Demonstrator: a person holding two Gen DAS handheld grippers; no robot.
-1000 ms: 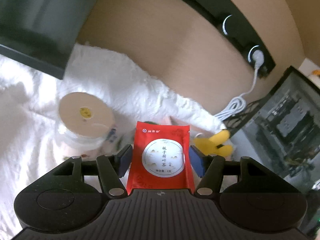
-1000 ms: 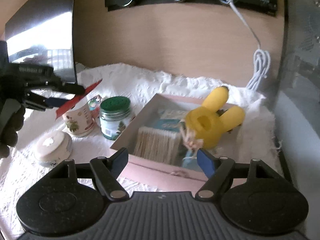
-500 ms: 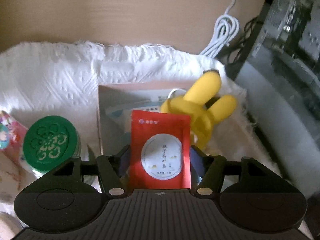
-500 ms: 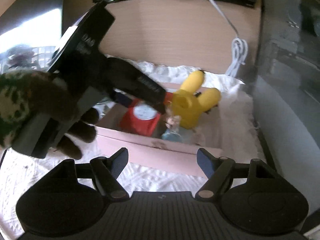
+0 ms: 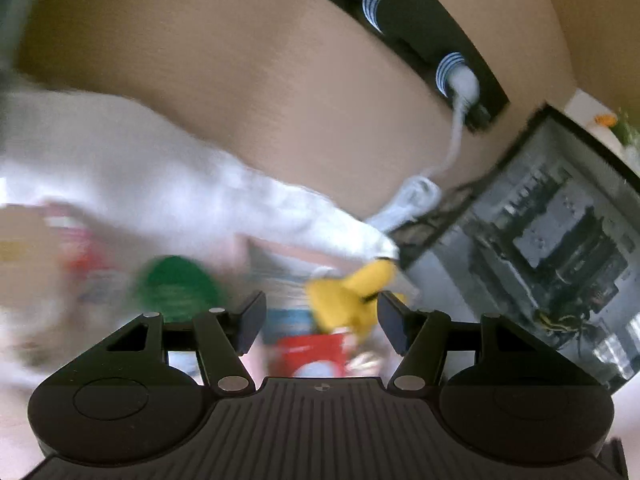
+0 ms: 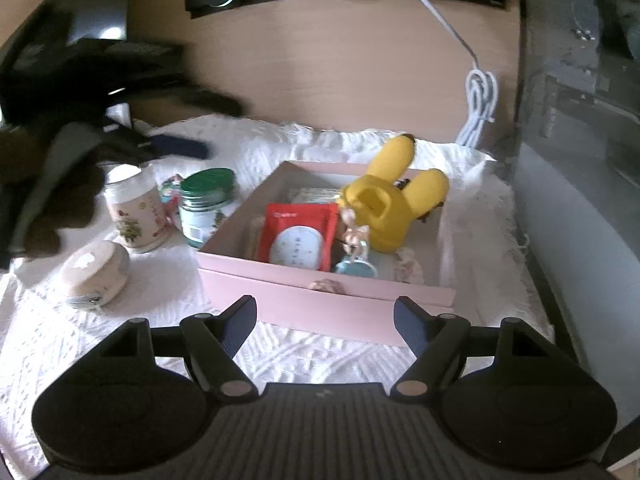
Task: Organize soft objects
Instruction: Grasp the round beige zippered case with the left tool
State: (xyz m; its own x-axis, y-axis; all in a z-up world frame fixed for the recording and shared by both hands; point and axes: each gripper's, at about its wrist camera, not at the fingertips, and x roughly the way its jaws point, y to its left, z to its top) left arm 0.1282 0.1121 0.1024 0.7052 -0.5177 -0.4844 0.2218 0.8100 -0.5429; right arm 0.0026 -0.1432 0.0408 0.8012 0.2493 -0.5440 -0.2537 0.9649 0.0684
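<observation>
A pink box [image 6: 320,300] sits on a white cloth [image 6: 160,320], its near wall just ahead of the right gripper [image 6: 325,320], whose jaws stand apart with nothing between them. One red packet [image 6: 298,236] lies inside the box, leaning toward the left wall, beside one yellow toy [image 6: 394,204] that fills the back right corner and pokes over the rim. Small trinkets crowd the box's near right corner; their kind is hard to tell. Left of the box stand two jars, one green-lidded [image 6: 206,204] touching or almost touching the box wall, one floral [image 6: 136,216] farther left, and one round pouch [image 6: 94,274] lies nearer the camera. Bare cloth stays open in front of the box and around the pouch. The left gripper [image 6: 160,136], blurred, hangs above the jars, well apart from the box. In its own blurred view the left gripper [image 5: 320,320] has its jaws apart and holds nothing, with the packet [image 5: 310,350] below. A wooden wall [image 6: 340,60] closes the back, a dark case [image 6: 580,120] the right edge.
</observation>
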